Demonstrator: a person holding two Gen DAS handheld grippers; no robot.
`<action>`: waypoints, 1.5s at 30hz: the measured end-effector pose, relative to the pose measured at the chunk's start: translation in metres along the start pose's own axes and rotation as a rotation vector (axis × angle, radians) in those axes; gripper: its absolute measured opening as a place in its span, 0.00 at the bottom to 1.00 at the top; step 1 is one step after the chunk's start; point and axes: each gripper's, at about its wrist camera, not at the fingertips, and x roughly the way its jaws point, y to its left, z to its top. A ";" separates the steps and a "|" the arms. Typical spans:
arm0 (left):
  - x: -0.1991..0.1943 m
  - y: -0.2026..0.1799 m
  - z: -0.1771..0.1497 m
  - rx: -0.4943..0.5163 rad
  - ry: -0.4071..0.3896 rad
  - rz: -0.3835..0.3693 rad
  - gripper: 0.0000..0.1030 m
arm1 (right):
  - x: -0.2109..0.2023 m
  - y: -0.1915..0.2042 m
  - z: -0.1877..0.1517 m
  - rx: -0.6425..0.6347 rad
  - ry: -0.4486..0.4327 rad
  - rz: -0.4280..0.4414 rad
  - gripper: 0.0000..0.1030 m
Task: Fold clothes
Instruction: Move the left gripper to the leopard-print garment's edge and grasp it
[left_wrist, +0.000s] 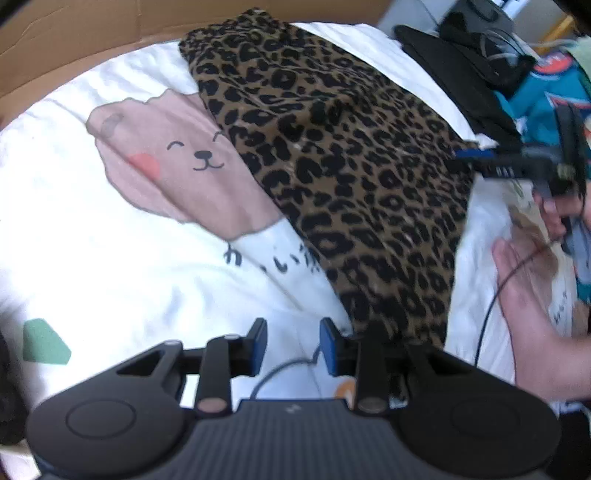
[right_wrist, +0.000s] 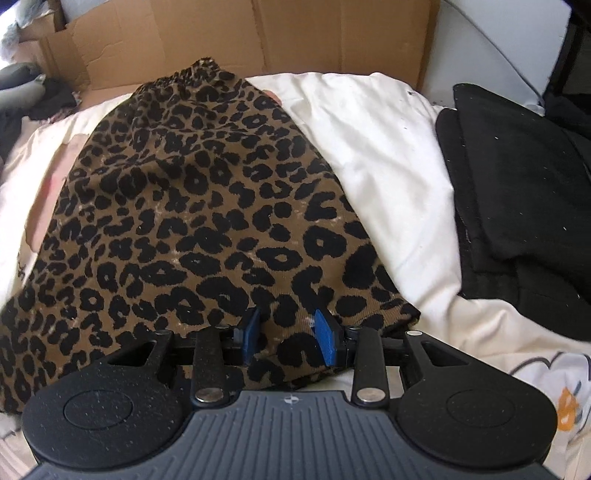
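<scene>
Now right claw (right_wrist: 286, 341) spread apart, nothing between pads, low over near hem of leopard-print garment (right_wrist: 192, 221). Garment lies flat on bed cover (right_wrist: 376, 147), long axis runs away from claw toward elastic waistband (right_wrist: 192, 72) by cardboard (right_wrist: 258, 37). Left claw (left_wrist: 293, 345) also released, over bare cover just beside garment's left edge, so right one is nearer. Free white cover both sides; black folded pile (right_wrist: 517, 184) on right limits room there
</scene>
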 end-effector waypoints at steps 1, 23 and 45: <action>-0.002 0.000 -0.003 0.009 -0.004 -0.009 0.32 | -0.003 0.000 0.000 0.008 -0.002 0.006 0.38; 0.028 -0.045 -0.016 0.122 0.016 -0.053 0.32 | -0.016 0.070 -0.007 -0.120 0.018 0.194 0.38; 0.024 -0.039 -0.024 0.072 -0.070 0.035 0.24 | 0.003 0.033 -0.011 -0.074 0.006 0.118 0.38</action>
